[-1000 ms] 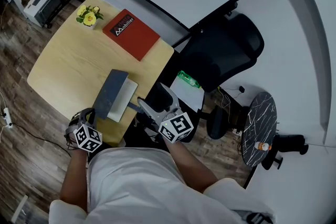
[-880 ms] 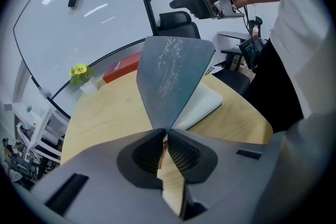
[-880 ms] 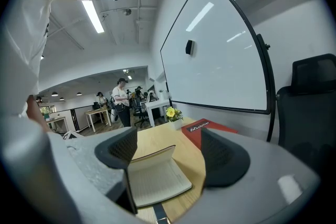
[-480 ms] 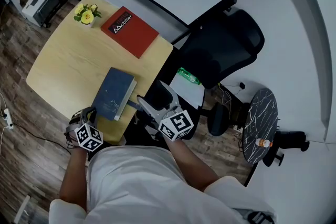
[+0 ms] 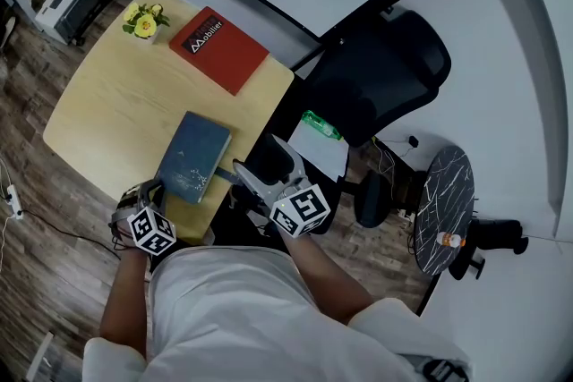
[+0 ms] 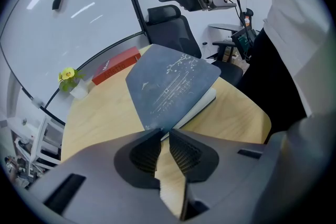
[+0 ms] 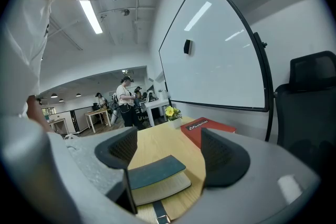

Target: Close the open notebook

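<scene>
1. The notebook (image 5: 192, 158) now lies shut and flat near the front edge of the table (image 5: 107, 103); a second ago its grey cover stood half raised.
2. My left gripper (image 6: 164, 131) has just been opening its jaws. The gap is narrow and empty, with the notebook's corner just beyond the tips.
3. My right gripper (image 7: 169, 136) hangs by the table's edge, jaws wide apart and empty, as before.

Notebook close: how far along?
Done: the dark blue-grey rectangular notebook lies shut on the pale wooden table. In hand: nothing. The left gripper has just been opening its jaws, empty, at the cover's corner; the right gripper is open, apart. Left: probably only to back away.
</scene>
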